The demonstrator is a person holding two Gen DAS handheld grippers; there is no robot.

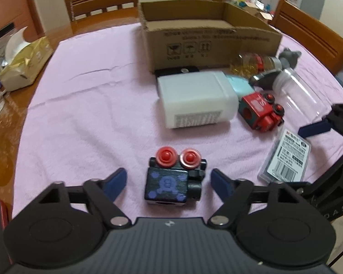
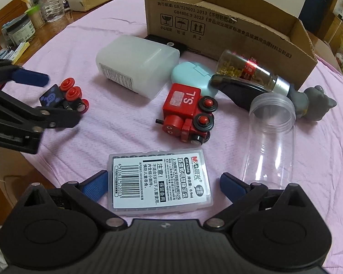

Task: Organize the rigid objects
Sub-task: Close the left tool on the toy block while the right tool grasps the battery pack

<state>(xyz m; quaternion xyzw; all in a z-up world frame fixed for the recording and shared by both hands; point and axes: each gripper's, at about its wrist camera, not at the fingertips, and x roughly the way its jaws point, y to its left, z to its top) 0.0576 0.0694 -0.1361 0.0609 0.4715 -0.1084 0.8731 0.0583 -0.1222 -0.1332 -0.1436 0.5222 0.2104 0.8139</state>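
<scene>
Clutter of small rigid objects lies on a bench covered with a pink cloth, in front of an open brown cardboard box that looks empty as far as its inside shows. Nothing appears sorted yet, so nearly all the work seems left.

The left gripper has its blue-padded fingers apart on either side of a small black toy train with red wheels, with gaps showing on both sides. The right gripper straddles a flat clear plastic case with a barcode label, its fingers also apart and not pressing.

Waiting beside the box: a white plastic canister on its side, a red toy train, a clear empty jar, a bottle of yellow capsules, a pale blue case and a grey animal figure.
</scene>
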